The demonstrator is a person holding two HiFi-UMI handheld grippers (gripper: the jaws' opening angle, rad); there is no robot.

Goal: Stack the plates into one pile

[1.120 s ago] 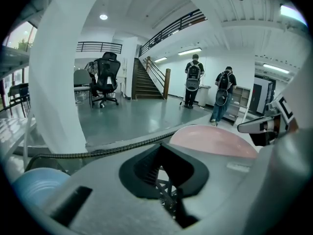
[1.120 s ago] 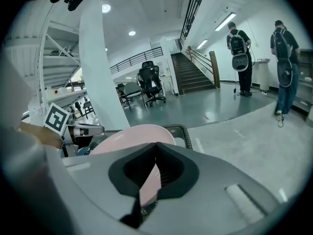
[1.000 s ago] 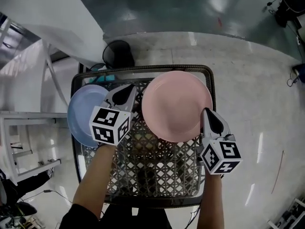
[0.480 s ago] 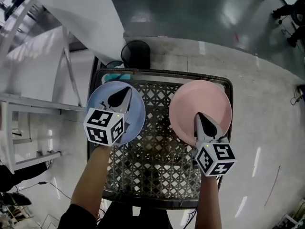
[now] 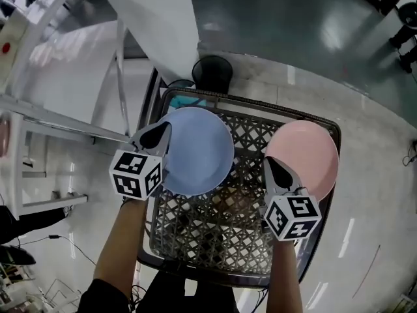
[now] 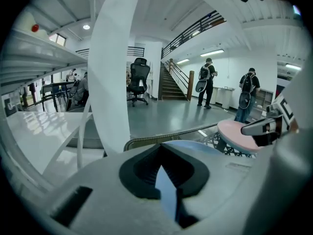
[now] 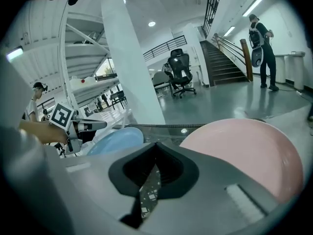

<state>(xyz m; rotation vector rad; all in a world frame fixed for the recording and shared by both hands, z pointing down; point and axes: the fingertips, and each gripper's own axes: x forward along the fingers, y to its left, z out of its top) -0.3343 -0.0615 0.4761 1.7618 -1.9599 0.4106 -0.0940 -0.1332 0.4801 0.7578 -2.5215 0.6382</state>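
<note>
change: left tongs (image 5: pixel 161 132) clamping blue plate (image 5: pixel 199 152), swinging it inward between both tongs | right tongs (image 5: pixel 268 162) pinching pink plate (image 5: pixel 306 156), carrying it out to their right | task: plates staying apart above wire basket (image 5: pixel 215 233); stacking seemingly still pending

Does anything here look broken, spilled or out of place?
Nothing looks broken or spilled. The blue plate and the pink plate sit apart, both whole, over the black lattice basket. The pink one reaches the basket's right rim, and may overhang it slightly.
</note>
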